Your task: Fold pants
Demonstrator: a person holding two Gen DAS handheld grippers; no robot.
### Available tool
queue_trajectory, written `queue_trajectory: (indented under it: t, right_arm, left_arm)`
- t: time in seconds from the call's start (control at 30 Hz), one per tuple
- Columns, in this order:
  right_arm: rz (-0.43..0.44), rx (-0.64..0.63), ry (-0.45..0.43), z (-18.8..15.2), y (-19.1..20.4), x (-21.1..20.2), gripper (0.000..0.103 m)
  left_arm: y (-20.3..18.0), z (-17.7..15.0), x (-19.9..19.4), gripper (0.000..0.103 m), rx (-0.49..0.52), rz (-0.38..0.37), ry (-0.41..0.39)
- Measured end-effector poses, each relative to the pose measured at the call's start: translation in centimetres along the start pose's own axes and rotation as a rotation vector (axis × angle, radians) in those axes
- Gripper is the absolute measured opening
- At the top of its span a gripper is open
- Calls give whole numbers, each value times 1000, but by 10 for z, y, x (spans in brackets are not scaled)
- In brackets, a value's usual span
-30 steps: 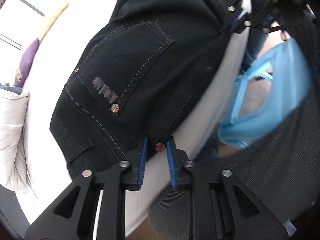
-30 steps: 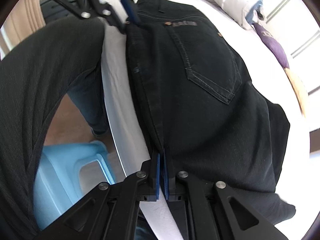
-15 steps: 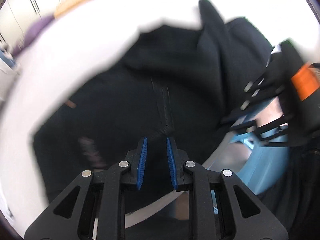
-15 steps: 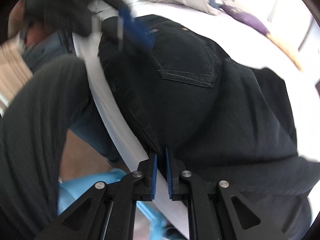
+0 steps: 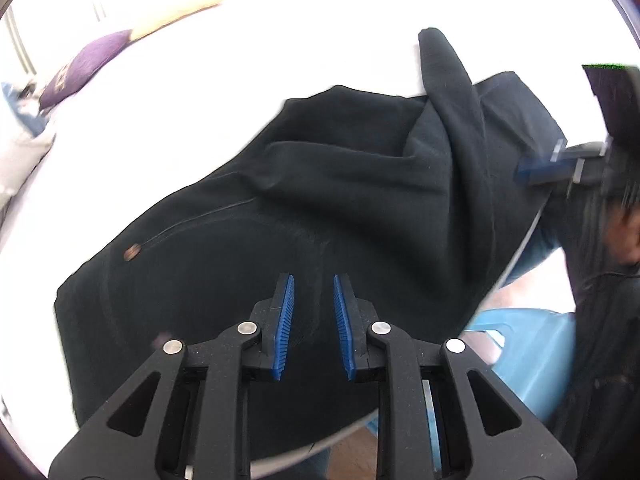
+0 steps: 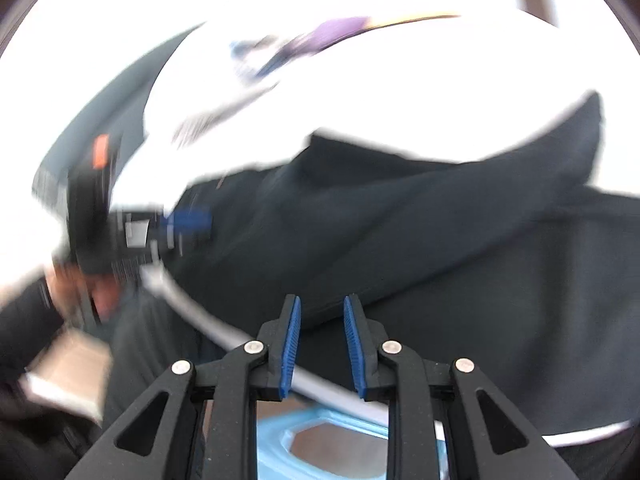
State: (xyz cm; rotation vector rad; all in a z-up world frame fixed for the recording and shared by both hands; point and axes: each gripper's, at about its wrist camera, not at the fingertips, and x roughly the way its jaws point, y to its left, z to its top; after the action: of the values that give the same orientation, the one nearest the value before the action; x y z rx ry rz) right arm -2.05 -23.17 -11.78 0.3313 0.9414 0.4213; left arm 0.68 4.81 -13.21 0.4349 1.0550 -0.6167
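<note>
We see matt black denim pants (image 5: 360,208) on smooth white bed sheet (image 5: 240,80); ribbed blue rubber pads (image 5: 285,320); glossy blue plastic stool (image 5: 532,356).

Both views are bright, and the white bed (image 5: 280,40) is blown out to plain white with no texture. The black pants (image 5: 320,200) read very dark, their folds barely showing. The left wrist view is fairly sharp at center, softer at right. The right wrist view is smeared by motion blur, worst at upper left. Fisheye curvature bends the edges; dark vignette fills the corners.
</note>
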Motion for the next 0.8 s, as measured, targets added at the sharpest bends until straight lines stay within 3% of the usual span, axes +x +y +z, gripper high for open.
queue_trajectory:
  t: [0.1, 0.17, 0.27, 0.37, 0.47, 0.53, 0.6, 0.7, 0.8]
  right_arm:
    - [6, 215, -135, 21, -63, -41, 26]
    - [38, 361, -211, 31, -106, -63, 28]
    - [53, 478, -255, 44, -148, -77, 28]
    - [98, 531, -303, 64, -177, -76, 28]
    - [163, 657, -337, 81, -210, -67, 28]
    - [186, 753, -331, 85, -231, -57, 28]
    - [219, 829, -268, 84, -235, -45, 28]
    - [233, 812, -165, 70, -198, -23, 28]
    - [202, 819, -125, 49, -186, -16, 27]
  left_arm:
    - [-21, 5, 45, 20, -2, 18, 122]
    - [-20, 10, 47, 19, -54, 10, 100]
    - [-9, 16, 44, 19, -158, -62, 111]
    - [-6, 23, 42, 19, -194, -101, 126]
    - [-10, 30, 43, 19, -178, -89, 142]
    - [-15, 35, 45, 19, -174, -87, 145]
    - [-14, 35, 44, 19, -176, -89, 145]
    - [-8, 24, 43, 19, -181, -89, 140]
    - [-8, 25, 34, 19, -178, -91, 134]
